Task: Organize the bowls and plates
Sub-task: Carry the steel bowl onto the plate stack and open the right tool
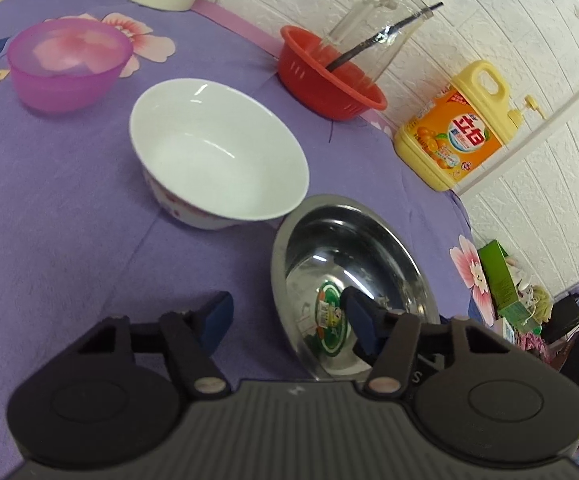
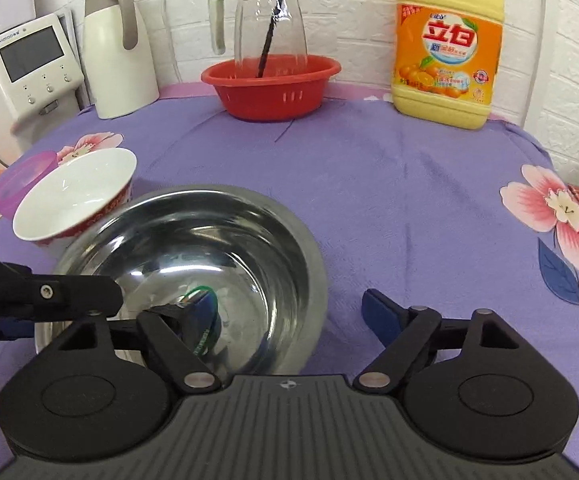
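A steel bowl (image 1: 353, 276) (image 2: 209, 256) sits on the purple cloth. A white ceramic bowl (image 1: 217, 152) (image 2: 73, 196) stands just beside it, and a pink plastic bowl (image 1: 67, 62) (image 2: 21, 184) stands beyond. My left gripper (image 1: 289, 316) is open and straddles the steel bowl's near rim, one finger inside, one outside. My right gripper (image 2: 293, 312) is open and straddles the opposite rim the same way. The left gripper's finger (image 2: 49, 292) shows at the bowl's left edge in the right wrist view.
A red basket (image 1: 329, 76) (image 2: 271, 84) holds a glass jug (image 2: 265, 16) with a stick. A yellow detergent bottle (image 1: 457, 128) (image 2: 447, 44), a white thermos (image 2: 119, 52) and a water dispenser (image 2: 21, 76) stand along the back wall. The table edge drops off at right (image 1: 465, 240).
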The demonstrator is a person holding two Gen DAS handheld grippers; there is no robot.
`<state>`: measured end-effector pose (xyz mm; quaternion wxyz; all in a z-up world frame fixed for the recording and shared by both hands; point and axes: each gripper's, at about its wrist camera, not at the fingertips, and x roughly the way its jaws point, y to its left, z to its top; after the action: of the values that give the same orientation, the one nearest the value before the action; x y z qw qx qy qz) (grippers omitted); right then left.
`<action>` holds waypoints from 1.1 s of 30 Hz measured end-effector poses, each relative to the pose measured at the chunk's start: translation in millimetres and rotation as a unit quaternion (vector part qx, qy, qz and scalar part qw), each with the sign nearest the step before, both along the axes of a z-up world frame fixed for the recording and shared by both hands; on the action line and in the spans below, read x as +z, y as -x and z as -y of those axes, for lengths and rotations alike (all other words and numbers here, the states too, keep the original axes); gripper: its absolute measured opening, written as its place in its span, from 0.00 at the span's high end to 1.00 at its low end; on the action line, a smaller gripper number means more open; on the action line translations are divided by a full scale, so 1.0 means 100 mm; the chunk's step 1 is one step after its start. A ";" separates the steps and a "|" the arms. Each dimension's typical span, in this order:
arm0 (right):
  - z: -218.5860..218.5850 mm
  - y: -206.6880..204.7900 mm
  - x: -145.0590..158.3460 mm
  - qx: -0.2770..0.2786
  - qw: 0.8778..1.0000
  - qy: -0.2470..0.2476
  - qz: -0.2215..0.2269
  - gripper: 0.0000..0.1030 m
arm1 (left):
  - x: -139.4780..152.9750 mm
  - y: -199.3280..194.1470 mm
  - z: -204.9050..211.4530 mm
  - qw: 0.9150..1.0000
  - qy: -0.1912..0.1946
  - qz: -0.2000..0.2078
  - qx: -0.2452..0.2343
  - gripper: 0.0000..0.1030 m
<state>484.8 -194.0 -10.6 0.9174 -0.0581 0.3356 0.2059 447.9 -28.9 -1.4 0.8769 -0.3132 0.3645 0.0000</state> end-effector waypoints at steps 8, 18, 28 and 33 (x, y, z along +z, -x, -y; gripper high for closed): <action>0.02 0.25 0.07 0.020 0.999 -0.030 -0.023 0.19 | 0.07 0.08 0.07 0.999 -0.017 -0.003 -0.038 0.76; 0.18 1.15 0.20 0.005 1.000 -0.019 0.003 0.17 | 0.15 0.93 0.24 0.994 -0.048 0.019 -0.099 0.76; 0.22 2.12 0.14 0.007 0.999 -0.038 0.008 0.10 | 0.11 1.91 0.18 0.987 -0.068 0.030 -0.142 0.76; 0.17 2.30 0.07 -0.001 0.999 -0.042 0.000 0.09 | 0.05 2.06 0.12 0.986 -0.069 0.028 -0.148 0.76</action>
<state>254.7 -210.9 -3.3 0.9192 -0.0189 0.3270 0.2187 242.3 -41.4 3.6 0.8965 -0.1946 0.3815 -0.1134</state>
